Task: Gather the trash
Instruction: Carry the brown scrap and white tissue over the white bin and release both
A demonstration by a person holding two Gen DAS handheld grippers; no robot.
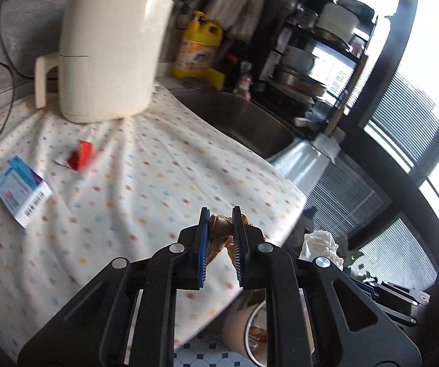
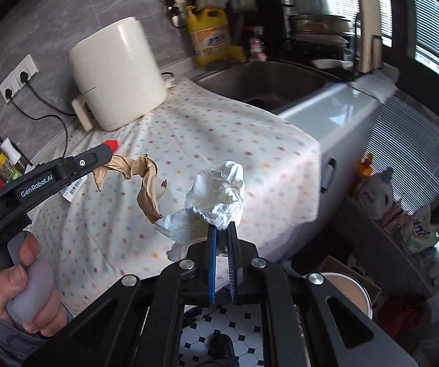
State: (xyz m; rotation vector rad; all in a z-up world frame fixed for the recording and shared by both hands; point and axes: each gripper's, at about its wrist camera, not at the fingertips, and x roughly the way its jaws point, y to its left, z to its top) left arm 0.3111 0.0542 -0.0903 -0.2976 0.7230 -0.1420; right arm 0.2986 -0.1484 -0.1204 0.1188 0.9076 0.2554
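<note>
Left gripper: its jaws are clamping a crumpled scrap of brown paper; in the right wrist view the scrap is dangling from the gripper in the air above the cloth, touching nothing else.
Right gripper: its jaws are pinching a wad of white tissue, which is bulging up and out to the left of the pads.
Left hand: it is wrapping around the grey handle at the lower left of the right wrist view.
Trash on the counter: a blue and white packet and a red scrap are lying on the dotted cloth, near each other but apart.
Counter edge: the cloth is draping over the near edge; both grippers are hovering just at or past that edge, over the tiled floor.
Bin: a round paper tub is sitting on the floor below the edge, to the right of the right gripper.
Back of counter: a cream air fryer is standing on the cloth, beside the sink; a yellow bottle is standing behind.
Open room: the middle of the cloth is lying bare between the fryer and the near edge.
</note>
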